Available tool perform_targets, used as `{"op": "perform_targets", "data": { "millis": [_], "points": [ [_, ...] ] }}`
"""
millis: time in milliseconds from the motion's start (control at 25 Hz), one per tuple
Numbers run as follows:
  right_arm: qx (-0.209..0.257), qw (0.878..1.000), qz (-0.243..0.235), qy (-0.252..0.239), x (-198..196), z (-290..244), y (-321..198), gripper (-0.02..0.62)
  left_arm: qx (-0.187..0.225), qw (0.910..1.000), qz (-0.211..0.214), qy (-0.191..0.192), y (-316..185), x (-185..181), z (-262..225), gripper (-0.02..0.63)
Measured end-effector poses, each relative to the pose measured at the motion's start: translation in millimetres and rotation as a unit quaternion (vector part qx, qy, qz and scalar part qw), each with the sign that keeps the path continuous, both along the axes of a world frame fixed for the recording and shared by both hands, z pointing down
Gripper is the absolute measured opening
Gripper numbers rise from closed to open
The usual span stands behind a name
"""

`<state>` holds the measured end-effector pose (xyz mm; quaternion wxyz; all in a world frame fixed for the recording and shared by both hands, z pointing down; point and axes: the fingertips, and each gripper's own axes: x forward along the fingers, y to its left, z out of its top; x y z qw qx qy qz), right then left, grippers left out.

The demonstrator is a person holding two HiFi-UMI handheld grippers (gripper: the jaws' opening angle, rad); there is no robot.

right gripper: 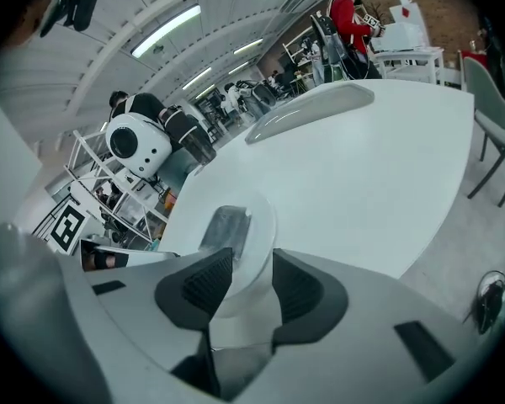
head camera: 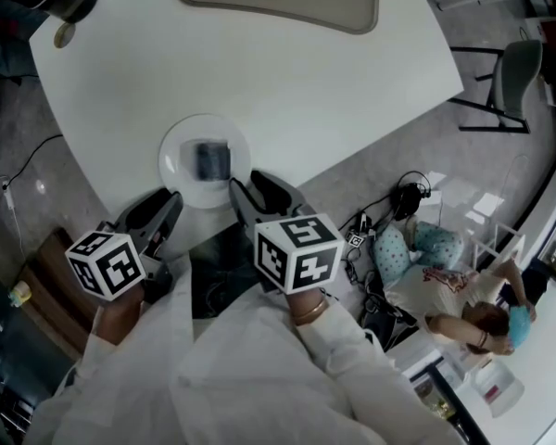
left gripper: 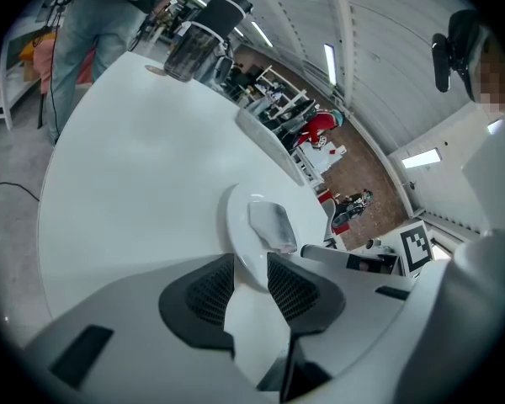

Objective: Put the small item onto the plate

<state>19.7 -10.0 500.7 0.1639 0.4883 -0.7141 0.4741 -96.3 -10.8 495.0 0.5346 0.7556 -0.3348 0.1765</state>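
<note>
The small grey item (head camera: 211,159) lies on the white plate (head camera: 173,146), near the edge of the surface (head camera: 259,72). The left gripper (head camera: 167,206) and the right gripper (head camera: 252,186) are just beside the plate, their jaws wide and empty.

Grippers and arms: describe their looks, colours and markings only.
Both the left gripper and right gripper have pale grey shells with black ribbed pads. Each carries a white cube with black square markers. The person wears white sleeves and a thin bracelet at the right wrist.
</note>
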Motion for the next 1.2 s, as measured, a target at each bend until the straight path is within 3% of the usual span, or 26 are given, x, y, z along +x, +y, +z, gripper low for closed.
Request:
{"op": "perform_targets", "data": {
  "millis": [760,920,1200],
  "points": [
    [-0.004,1.000,0.006,0.019,2.0,4.6,-2.5,0.133,0.011,0.9992,-0.035,-0.019,-12.0,0.6,2.8,0.120],
    [-0.004,1.000,0.012,0.022,5.1,4.6,-3.0,0.099,0.016,0.9989,-0.035,-0.028,-12.6,0.8,1.7,0.115],
    [-0.005,0.999,0.043,-0.013,9.6,7.0,-3.7,0.081,0.015,0.9980,-0.044,-0.042,-14.5,1.8,6.1,0.083]
  ]
}}
